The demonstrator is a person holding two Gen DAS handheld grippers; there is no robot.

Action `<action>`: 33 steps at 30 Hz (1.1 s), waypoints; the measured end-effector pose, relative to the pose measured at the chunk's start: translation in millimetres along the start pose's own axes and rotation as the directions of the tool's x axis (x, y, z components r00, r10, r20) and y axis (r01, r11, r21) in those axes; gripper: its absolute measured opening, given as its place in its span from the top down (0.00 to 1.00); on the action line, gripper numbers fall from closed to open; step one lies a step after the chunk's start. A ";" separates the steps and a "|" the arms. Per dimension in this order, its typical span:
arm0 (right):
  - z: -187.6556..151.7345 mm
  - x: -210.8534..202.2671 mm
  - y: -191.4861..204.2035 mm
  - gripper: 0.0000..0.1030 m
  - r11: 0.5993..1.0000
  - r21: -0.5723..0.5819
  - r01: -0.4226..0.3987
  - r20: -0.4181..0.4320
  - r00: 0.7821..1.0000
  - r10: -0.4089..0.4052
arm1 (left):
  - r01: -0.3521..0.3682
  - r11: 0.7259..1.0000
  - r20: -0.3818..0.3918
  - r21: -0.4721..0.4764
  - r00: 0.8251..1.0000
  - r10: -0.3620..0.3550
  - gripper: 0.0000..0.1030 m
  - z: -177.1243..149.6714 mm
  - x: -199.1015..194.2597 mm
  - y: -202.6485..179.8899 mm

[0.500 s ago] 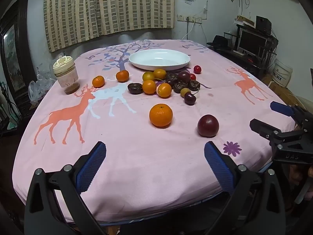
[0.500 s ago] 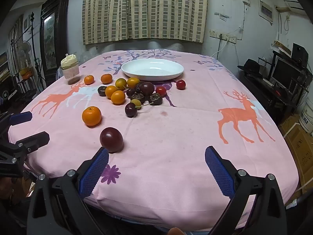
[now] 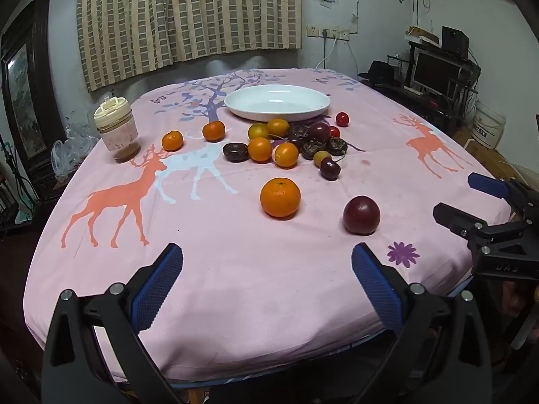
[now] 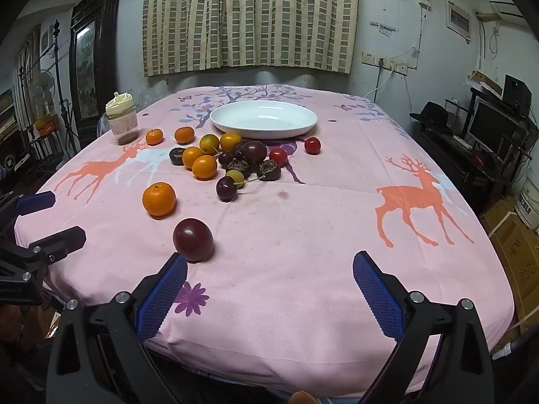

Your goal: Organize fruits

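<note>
Hovering spread and empty, both grippers — left gripper [image 3: 266, 281], right gripper [image 4: 269, 284] — face the table [image 4: 303, 235]; dark plum [image 4: 193, 239] just beyond the right's left finger.

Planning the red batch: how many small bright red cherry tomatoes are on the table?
2. One small bright red cherry tomato sits alone right of the white oval plate; the other is at the pile's right edge. More may hide behind dark fruits.

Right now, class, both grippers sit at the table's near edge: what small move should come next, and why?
Probably ease the open right gripper forward and leftward to straddle the dark purple fruit. It lies nearest, just beyond that gripper's left finger, apart from other fruit, and the white plate holds nothing yet.
</note>
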State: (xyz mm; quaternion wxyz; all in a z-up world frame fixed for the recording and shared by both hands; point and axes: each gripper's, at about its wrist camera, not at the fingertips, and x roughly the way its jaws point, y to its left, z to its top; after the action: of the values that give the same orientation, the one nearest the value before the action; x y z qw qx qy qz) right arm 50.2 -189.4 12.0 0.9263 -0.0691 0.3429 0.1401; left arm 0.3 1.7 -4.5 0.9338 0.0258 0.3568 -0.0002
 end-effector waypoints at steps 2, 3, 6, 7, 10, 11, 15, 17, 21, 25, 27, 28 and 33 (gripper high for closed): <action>0.0 -0.6 0.4 0.04 1.000 -0.001 0.000 0.001 1.000 0.000 | -0.003 1.000 0.002 0.002 1.000 0.003 0.04 0.1 -0.7 -0.6; 0.1 0.0 0.6 0.04 1.000 0.000 0.002 0.000 1.000 -0.002 | -0.003 1.000 0.001 0.002 1.000 0.003 0.04 0.2 -1.1 -0.5; 0.1 0.0 0.7 0.04 1.000 0.000 0.002 0.000 1.000 -0.002 | -0.003 1.000 0.002 0.002 1.000 0.003 0.04 0.0 -1.1 -0.6; 0.2 -0.1 0.7 0.04 1.000 -0.001 0.002 0.000 1.000 -0.002 | -0.004 1.000 0.002 0.003 1.000 0.004 0.04 0.0 -1.4 -0.9; 0.3 -0.3 0.8 0.04 1.000 0.000 0.003 0.000 1.000 -0.003 | -0.003 1.000 0.002 0.003 1.000 0.003 0.04 -0.2 -2.3 -1.0; 0.3 -0.4 0.9 0.04 1.000 0.000 0.003 0.001 1.000 -0.003 | -0.003 1.000 0.002 0.003 1.000 0.003 0.04 -0.3 -2.6 -1.1; 0.5 -0.4 0.9 0.04 1.000 0.000 0.004 0.000 1.000 -0.004 | -0.002 1.000 0.002 0.004 1.000 0.002 0.04 -0.4 -2.5 -1.0; 0.4 -0.3 0.9 0.04 1.000 0.000 0.003 0.000 1.000 -0.003 | -0.002 1.000 0.002 0.004 1.000 0.002 0.04 -0.3 -2.4 -1.1; 0.4 -0.9 0.9 0.04 1.000 0.000 0.003 0.000 1.000 -0.003 | -0.002 1.000 0.002 0.006 1.000 0.002 0.04 -0.2 -2.9 -1.0; 0.4 -1.0 0.8 0.04 1.000 -0.001 0.002 0.000 1.000 -0.002 | -0.003 1.000 0.001 0.007 1.000 0.003 0.04 0.1 -3.2 -1.5; 0.4 -1.0 0.8 0.04 1.000 0.000 0.003 0.000 1.000 -0.003 | -0.004 1.000 0.000 0.007 1.000 0.004 0.04 0.0 -3.3 -1.6; 0.4 -1.1 0.8 0.04 1.000 0.000 0.003 0.000 1.000 -0.003 | -0.004 1.000 0.001 0.007 1.000 0.004 0.04 -0.1 -3.0 -1.6; 0.3 -1.0 0.9 0.04 1.000 0.000 0.003 0.000 1.000 -0.003 | -0.004 1.000 0.001 0.007 1.000 0.004 0.04 -0.2 -2.8 -1.7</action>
State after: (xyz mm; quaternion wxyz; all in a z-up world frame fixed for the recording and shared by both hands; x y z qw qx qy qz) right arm 49.4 -188.7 12.8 0.9265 -0.0697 0.3427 0.1389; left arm -2.0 -0.1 -2.9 0.9338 0.0301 0.3564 0.0004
